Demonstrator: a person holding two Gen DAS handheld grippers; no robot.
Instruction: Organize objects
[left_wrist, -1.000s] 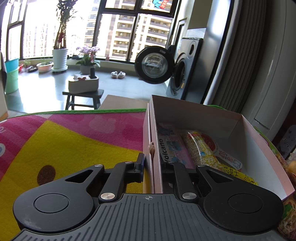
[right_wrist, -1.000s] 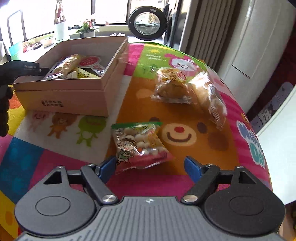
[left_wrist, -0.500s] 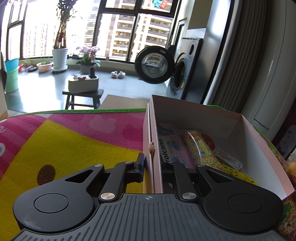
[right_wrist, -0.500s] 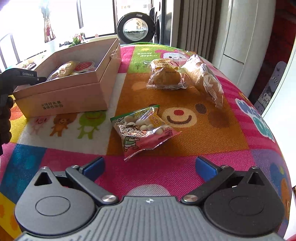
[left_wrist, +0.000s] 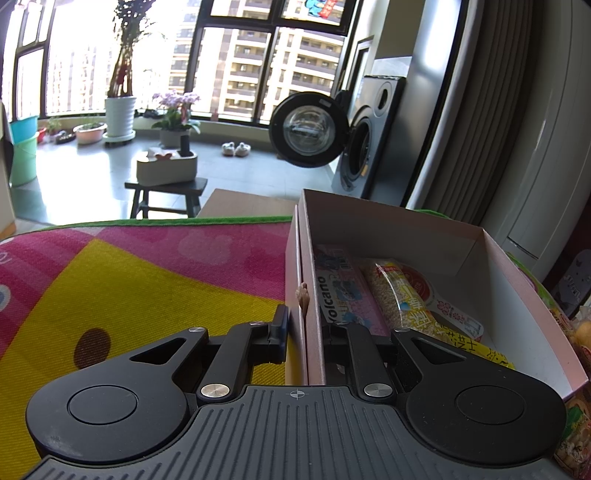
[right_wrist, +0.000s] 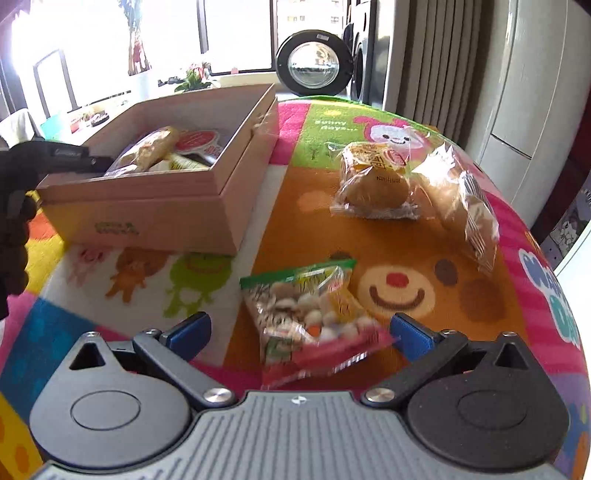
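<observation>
Box (left_wrist: 312, 295) edge pinched by left hand-held gripper (left_wrist: 304, 332).

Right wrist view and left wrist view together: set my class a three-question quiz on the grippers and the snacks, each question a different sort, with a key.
1. True or false: the left gripper is clamped on a wall of the cardboard box.
2. Multiple choice: the open right gripper frames which item? A) bagged bun B) packet of round snacks C) box
3. Fill in: the bagged bun lies on the ___, outside the box.

Key:
1. True
2. B, the packet of round snacks
3. Play mat
</observation>
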